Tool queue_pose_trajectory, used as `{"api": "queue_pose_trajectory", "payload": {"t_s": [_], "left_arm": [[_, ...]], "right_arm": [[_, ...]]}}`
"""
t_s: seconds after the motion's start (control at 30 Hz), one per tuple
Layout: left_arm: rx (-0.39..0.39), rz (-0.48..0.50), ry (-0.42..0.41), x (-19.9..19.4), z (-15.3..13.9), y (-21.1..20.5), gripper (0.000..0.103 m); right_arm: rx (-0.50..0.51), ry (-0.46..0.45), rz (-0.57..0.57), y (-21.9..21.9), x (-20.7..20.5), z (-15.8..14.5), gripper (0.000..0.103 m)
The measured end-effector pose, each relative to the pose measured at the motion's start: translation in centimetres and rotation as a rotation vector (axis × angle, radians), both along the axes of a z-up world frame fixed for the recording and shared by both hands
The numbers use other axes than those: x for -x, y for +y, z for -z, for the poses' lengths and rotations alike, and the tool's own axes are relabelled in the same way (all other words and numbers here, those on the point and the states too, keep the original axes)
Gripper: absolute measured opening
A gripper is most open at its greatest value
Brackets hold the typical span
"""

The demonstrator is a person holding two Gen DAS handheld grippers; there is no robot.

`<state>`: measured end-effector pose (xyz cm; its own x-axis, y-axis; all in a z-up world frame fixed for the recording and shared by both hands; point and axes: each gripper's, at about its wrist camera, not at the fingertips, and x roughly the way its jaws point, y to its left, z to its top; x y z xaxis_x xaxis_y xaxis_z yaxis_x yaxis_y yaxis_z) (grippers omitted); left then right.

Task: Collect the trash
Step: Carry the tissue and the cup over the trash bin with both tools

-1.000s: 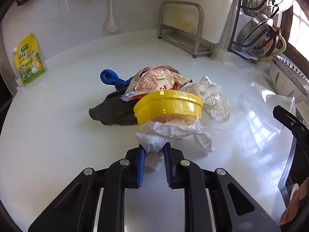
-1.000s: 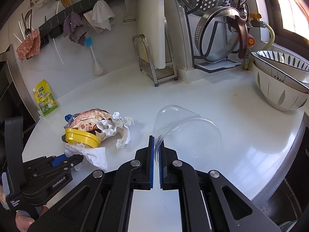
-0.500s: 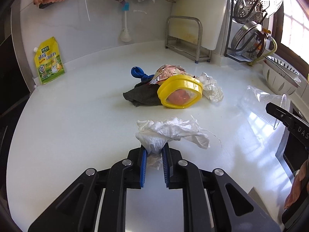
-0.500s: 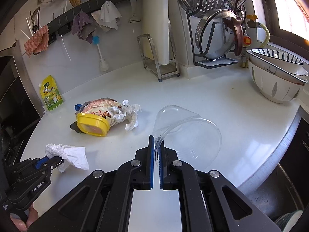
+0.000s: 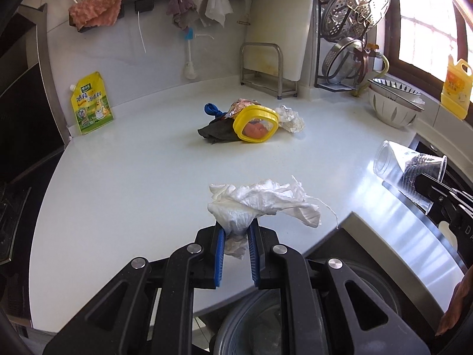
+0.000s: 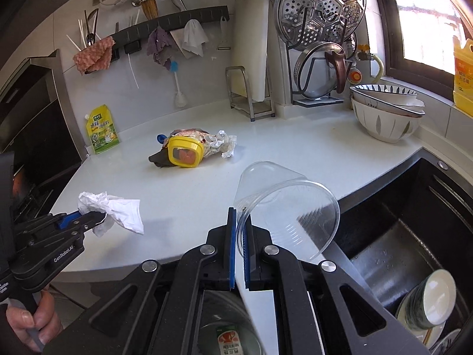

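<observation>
My left gripper (image 5: 236, 230) is shut on a crumpled white tissue (image 5: 260, 204), held in the air above the counter's front edge; in the right wrist view the same tissue (image 6: 111, 210) hangs from the left gripper (image 6: 97, 217). My right gripper (image 6: 240, 227) is shut on the rim of a clear plastic cup (image 6: 286, 204), also seen at the right of the left wrist view as the cup (image 5: 405, 162). A trash pile stays mid-counter: a yellow lidded box (image 5: 255, 123), a snack wrapper (image 6: 189, 133), crumpled paper (image 5: 291, 115), a dark cloth (image 5: 214, 131) and a blue piece (image 5: 211, 109).
Below both grippers shows a bin with a clear liner (image 6: 224, 325). A dark sink (image 6: 414, 236) with dishes lies right. Stacked bowls (image 6: 387, 112), a pot-lid rack (image 6: 322, 59), a cutting-board stand (image 5: 263, 68) and a yellow-green pouch (image 5: 91, 103) line the counter (image 5: 133, 177).
Both grippers have drawn back from the trash pile toward the counter's front edge, carrying the tissue and the cup. The tissue came free of the yellow box, which tipped onto its side.
</observation>
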<state>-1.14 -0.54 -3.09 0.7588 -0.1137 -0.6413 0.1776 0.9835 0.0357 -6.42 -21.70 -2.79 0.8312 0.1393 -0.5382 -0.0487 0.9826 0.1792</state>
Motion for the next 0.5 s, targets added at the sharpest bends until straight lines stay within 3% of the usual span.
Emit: {"api": "queue_pose_trajectory", "payload": {"t_s": [0.1,0.5], "left_arm": [[0.013,0.002,0.007,1.9,0.2,0.5,0.015],[-0.001,0.003,0.005,7.7,1.6,1.8,0.015]], "right_arm": [[-0.038,0.005,-0.001,0.9,2.8,0.4,0.004],[-0.022,0.042,-0.01,5.5,10.2,3.4,0.004]]}}
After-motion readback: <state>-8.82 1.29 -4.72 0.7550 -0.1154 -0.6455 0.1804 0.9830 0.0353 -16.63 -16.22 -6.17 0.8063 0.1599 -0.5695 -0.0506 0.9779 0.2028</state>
